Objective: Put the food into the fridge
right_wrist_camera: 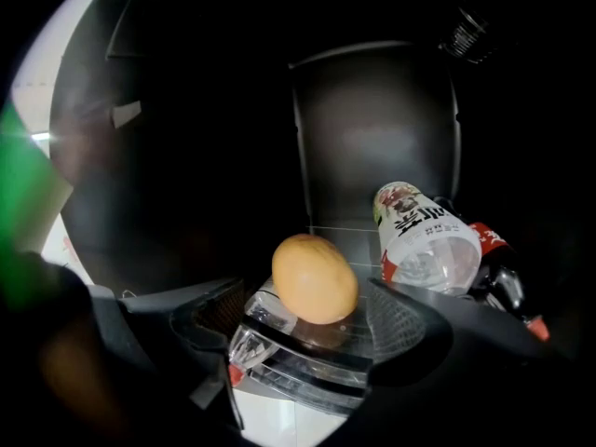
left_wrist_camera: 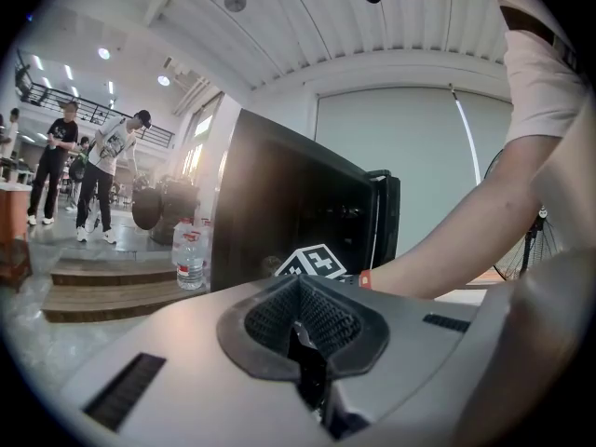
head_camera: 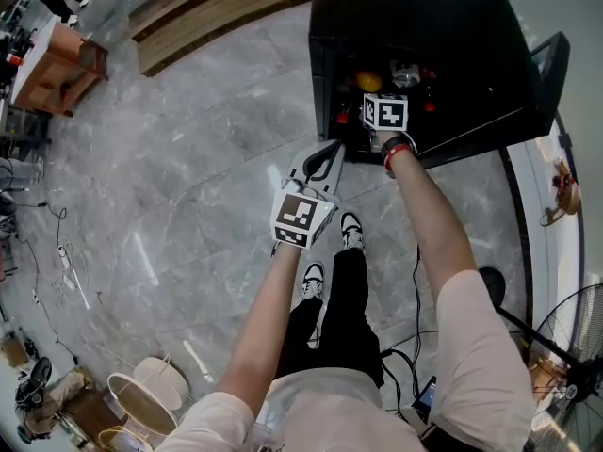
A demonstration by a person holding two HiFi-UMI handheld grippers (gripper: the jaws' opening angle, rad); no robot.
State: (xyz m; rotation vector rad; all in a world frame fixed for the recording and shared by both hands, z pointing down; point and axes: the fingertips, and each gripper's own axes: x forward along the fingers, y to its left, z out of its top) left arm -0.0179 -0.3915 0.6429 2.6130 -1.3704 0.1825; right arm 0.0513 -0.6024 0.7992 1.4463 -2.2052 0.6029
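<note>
R gripper [right_wrist_camera: 312, 326] wide open round the orange [right_wrist_camera: 315, 278] in the fridge [head_camera: 415, 26]; L gripper [left_wrist_camera: 301, 327] closed, empty.
R jaws are spread far apart inside the black fridge. The orange is between them, resting on the glass shelf [right_wrist_camera: 307, 372], neither pad pressing it. A clear bottle [right_wrist_camera: 424, 240] lies just to its right. L jaws meet, nothing between, outside the fridge.

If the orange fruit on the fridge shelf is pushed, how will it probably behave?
The orange fruit looks rounded and smooth, so it may roll on the shelf. It keeps its shape resting there, so probably firm. The clear bottle lying beside might stop it.
</note>
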